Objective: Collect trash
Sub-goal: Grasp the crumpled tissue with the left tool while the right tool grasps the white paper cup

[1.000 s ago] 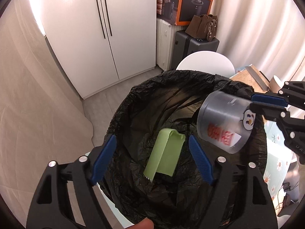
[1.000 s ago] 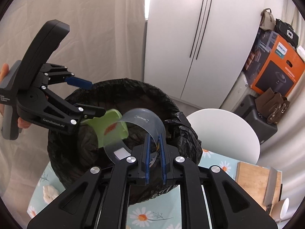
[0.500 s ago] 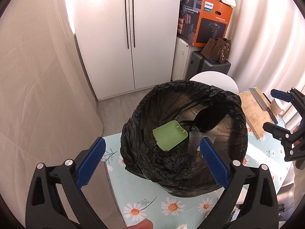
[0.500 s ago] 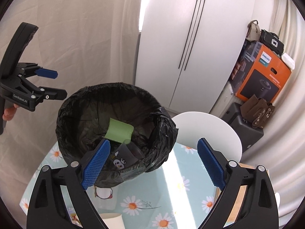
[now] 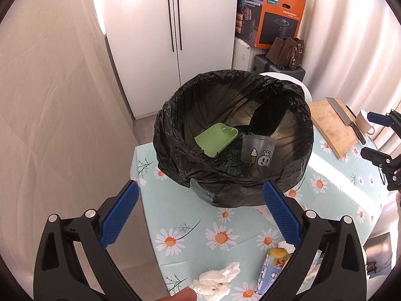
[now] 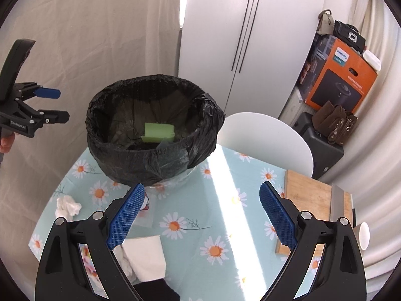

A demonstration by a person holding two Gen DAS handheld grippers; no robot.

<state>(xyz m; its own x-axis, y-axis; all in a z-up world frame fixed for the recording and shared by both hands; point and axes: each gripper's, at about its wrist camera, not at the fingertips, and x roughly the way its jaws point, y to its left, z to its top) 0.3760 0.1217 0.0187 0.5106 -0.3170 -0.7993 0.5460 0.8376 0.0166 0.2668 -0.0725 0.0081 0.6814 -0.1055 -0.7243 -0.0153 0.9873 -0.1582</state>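
Observation:
A bin lined with a black bag (image 5: 238, 193) (image 6: 140, 168) stands on the daisy-print tablecloth (image 5: 195, 215). Inside it lie a green tray (image 5: 215, 138) (image 6: 158, 131) and a clear plastic cup with cartoon stickers (image 5: 258, 150). My left gripper (image 5: 200, 190) (image 6: 55, 105) hangs open and empty on the near left of the bin. My right gripper (image 6: 201, 189) (image 5: 369, 134) is open and empty too, back from the bin on its right. On the cloth lie a crumpled tissue (image 5: 215, 281) (image 6: 66, 205), a snack wrapper (image 5: 273, 263) and a white napkin (image 6: 145, 255).
A wooden cutting board (image 5: 330, 125) (image 6: 308, 200) with a knife (image 5: 343, 113) and a mug (image 5: 364, 123) sit at the table's right. A white chair (image 6: 263, 138) stands behind the table. A white cupboard, boxes and bags line the back wall.
The right gripper opened and let the clear cup fall into the bin beside the green tray. Both grippers pulled back from over the bin, the left opening wider.

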